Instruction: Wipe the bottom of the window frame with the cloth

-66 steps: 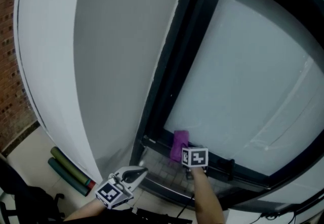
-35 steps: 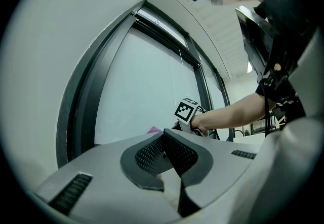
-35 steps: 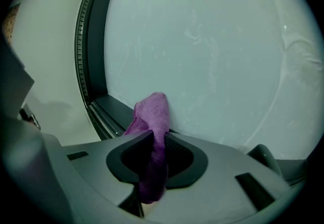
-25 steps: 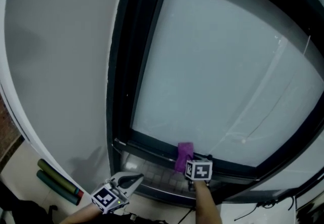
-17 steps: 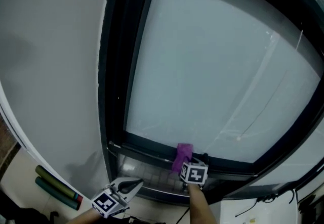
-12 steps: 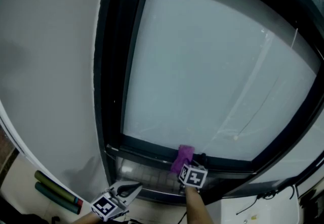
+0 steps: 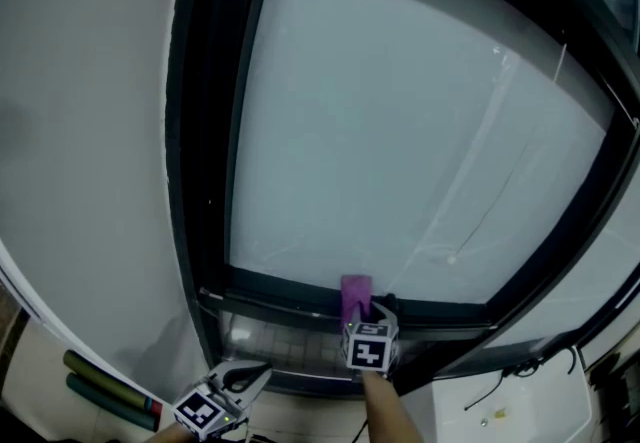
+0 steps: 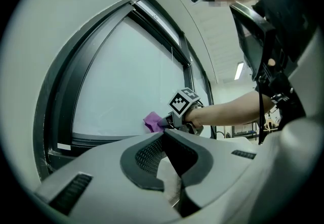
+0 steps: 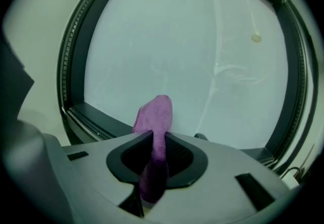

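At mid-span of window frame bottom rail (image 7: 272, 287): right gripper (image 7: 363, 319) pinching purple cloth (image 7: 356, 292) at rail; left gripper (image 7: 246, 377) pressed together, empty. Wipe seemingly midway; rightward stretch likely left.

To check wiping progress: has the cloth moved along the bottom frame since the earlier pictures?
Yes. The cloth has moved right along the bottom frame, away from its left corner, and now sits beside the black knob.

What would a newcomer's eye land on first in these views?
The purple cloth is the only bright colour, clamped in the right gripper at the dark bottom frame, lower middle. Behind it the big pale window pane fills most of the head view, while the left gripper hangs shut and empty at the lower left.
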`<state>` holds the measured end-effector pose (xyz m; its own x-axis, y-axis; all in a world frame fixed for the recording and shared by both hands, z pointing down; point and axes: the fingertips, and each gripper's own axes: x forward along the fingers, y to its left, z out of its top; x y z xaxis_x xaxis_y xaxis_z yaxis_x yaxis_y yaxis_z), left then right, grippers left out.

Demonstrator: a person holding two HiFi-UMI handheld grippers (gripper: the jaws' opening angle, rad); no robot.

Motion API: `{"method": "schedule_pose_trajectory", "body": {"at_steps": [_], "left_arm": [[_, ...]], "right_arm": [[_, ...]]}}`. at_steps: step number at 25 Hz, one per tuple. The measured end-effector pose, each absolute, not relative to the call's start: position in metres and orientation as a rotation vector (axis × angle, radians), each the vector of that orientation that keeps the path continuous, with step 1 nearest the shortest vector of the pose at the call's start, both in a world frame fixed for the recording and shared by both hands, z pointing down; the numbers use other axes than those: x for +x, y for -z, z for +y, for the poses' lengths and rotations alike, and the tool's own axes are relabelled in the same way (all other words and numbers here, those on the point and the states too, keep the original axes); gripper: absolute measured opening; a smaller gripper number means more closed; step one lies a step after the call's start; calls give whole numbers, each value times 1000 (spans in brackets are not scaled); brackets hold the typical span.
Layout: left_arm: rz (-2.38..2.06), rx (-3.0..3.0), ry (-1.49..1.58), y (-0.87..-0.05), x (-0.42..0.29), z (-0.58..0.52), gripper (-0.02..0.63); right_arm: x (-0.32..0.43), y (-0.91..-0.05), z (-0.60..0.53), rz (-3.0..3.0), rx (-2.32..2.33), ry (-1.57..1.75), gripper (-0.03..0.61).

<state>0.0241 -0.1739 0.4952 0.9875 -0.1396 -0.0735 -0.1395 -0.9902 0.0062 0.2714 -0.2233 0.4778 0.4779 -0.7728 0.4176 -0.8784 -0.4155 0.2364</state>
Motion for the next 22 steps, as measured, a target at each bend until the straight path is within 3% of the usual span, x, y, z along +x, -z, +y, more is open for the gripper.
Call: {"method": "schedule_pose_trajectory", "body": {"at_steps": [5,11,22], "left_arm": [[-229,3128,131,-494,26,-175,5],[-270,3104,163,-497,31,-180,5],[-357,3089,166,-497,46,-188,5]], "right_arm": [[275,-442,-232,-1432,2172,-274,74],[287,-452,-245,-1238,1600,3,75],[298,-479,-250,-1225,1312,41,75]]}}
